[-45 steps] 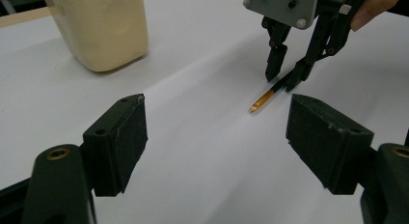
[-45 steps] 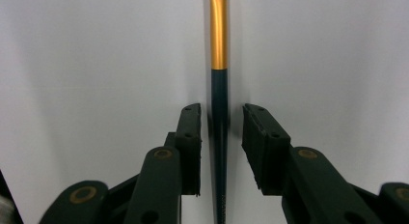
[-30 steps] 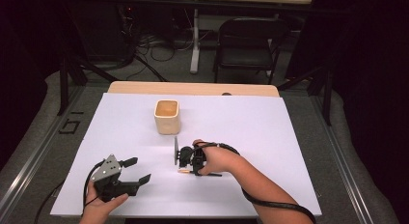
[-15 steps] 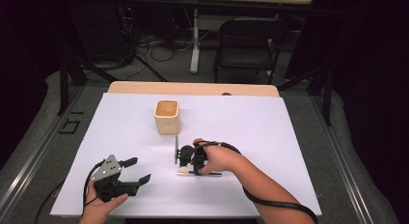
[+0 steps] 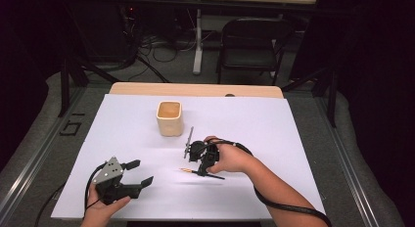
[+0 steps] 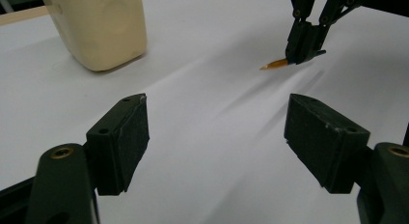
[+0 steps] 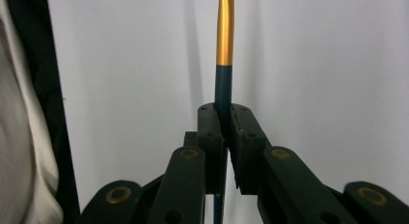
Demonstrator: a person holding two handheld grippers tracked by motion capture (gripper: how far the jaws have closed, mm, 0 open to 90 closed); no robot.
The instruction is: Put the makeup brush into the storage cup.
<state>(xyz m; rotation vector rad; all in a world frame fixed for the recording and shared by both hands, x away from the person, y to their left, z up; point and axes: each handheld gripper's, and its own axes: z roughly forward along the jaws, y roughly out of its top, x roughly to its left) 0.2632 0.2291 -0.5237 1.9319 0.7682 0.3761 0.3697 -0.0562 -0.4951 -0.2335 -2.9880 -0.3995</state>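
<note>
The table (image 5: 274, 119) has a plain white top, with a strip of pale wood along its far edge. On it stands a cream cup (image 5: 170, 118), unpatterned, its inside a warmer tan. The pen (image 7: 224, 55) is dark teal along its body and shiny gold-orange toward the tip. Both grippers are black: the left gripper (image 5: 138, 173) carries a grey plate on top, and the right gripper (image 7: 225, 122) has brass-coloured pins at its joints. The left gripper's fingers (image 6: 120, 139) are matte black. The floor around the table is grey, and a black chair (image 5: 250, 48) stands beyond the far edge.

Bright white table (image 5: 293, 139), dark surroundings, soft shadows, slight blur.
</note>
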